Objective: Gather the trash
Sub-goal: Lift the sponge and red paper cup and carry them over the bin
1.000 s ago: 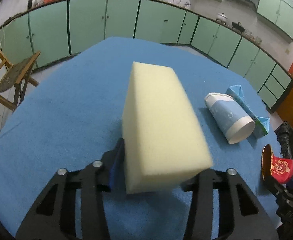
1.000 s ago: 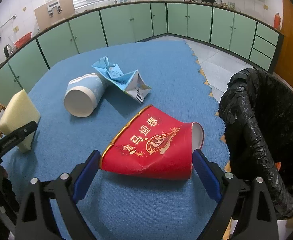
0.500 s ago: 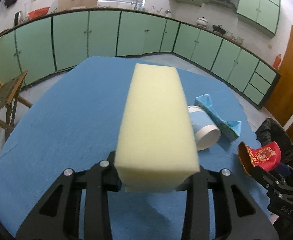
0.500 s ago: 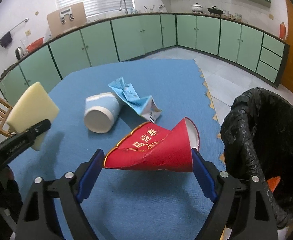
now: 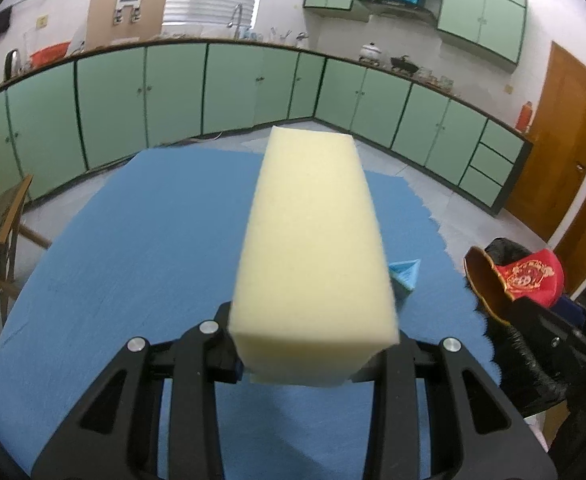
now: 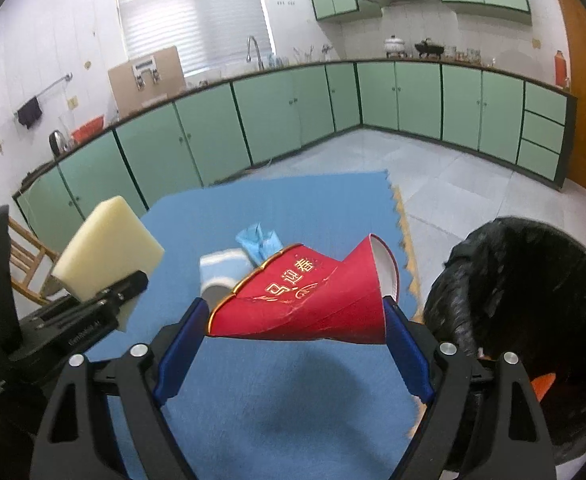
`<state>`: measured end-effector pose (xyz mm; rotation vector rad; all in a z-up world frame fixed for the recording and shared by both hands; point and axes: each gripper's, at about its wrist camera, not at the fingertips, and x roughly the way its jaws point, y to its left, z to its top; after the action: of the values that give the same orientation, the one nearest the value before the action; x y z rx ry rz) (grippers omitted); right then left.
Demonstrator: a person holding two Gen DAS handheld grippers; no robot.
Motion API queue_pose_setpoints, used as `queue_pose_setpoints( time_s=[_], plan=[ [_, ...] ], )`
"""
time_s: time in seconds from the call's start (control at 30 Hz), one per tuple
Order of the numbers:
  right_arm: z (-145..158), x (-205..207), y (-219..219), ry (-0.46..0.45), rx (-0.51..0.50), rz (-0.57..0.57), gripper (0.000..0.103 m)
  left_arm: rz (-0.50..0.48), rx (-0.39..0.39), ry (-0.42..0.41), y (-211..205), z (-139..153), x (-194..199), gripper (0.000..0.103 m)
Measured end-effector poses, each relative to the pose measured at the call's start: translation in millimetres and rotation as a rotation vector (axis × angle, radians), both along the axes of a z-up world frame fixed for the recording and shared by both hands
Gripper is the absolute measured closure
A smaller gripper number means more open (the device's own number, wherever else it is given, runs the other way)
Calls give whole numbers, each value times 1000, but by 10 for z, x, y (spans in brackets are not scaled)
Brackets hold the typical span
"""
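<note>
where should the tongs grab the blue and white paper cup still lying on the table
Grip the blue-and-white paper cup across its side wall, coming down from above. It lies on its side on the blue table cover, open mouth toward the camera, so the round wall is what faces up. The red cup hides part of it, so the exact spot is uncertain.

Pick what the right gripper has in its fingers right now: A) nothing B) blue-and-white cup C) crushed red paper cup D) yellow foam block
C: in the right wrist view the right gripper has its blue pads pressed on either end of the crushed red paper cup, held above the blue mat; the foam block is in the left gripper.
</note>
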<state>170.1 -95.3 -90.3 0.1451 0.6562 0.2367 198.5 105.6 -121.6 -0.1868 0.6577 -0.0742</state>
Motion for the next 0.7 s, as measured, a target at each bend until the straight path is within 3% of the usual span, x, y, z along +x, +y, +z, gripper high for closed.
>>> queue_pose_setpoints(
  time_s=[0.4,0.7],
  plan=[
    [432,-142,-858,-125,10,-136,19,-175,-14,-78,-968,327,195,70],
    [416,-177,-1650,-137,-29,-264,19,-331,-28,-103,-1942,348,330,70]
  ],
)
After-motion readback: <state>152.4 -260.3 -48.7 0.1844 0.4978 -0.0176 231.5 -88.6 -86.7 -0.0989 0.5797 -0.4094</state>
